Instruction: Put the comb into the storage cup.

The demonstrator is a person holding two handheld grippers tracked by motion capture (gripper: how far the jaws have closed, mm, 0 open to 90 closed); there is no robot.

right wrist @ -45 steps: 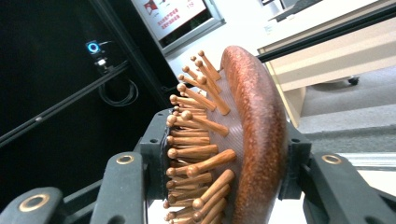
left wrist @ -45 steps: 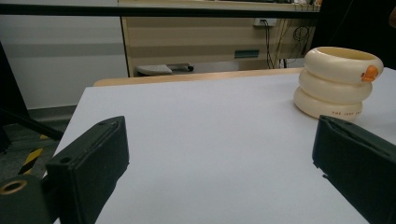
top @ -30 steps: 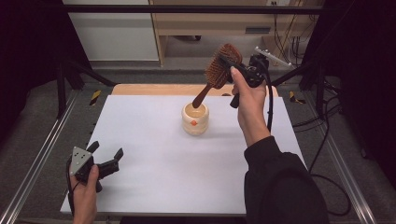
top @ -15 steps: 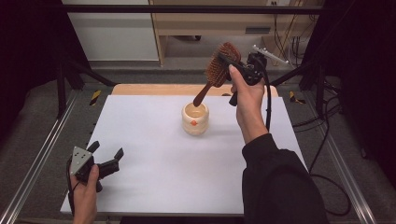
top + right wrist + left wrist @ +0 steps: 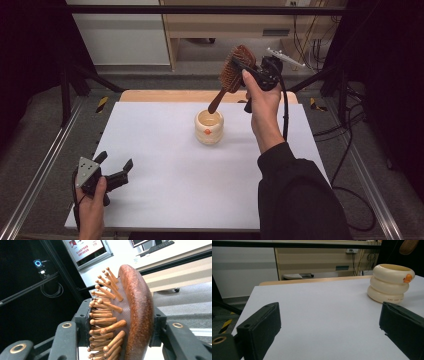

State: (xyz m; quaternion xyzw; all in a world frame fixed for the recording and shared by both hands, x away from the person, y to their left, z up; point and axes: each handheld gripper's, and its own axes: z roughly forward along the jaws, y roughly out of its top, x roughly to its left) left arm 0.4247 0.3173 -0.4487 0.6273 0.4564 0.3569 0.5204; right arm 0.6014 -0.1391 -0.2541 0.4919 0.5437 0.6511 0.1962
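The left gripper (image 5: 114, 167) has a black body with two black jaws. A grey three-cornered plate with small dark holes sits on top of it. In the left gripper view, the jaws appear as thick, matt black blocks with squared ends; a brass-coloured ringed hole shows at the base of one.

The right gripper (image 5: 248, 70) is black, with a white bar-shaped part projecting from its top. A black cable trails from it along the forearm. In the right gripper view (image 5: 120, 322), each black jaw arm carries brass-coloured ringed holes.

The person's right arm wears a long black sleeve (image 5: 295, 195) reaching the wrist.
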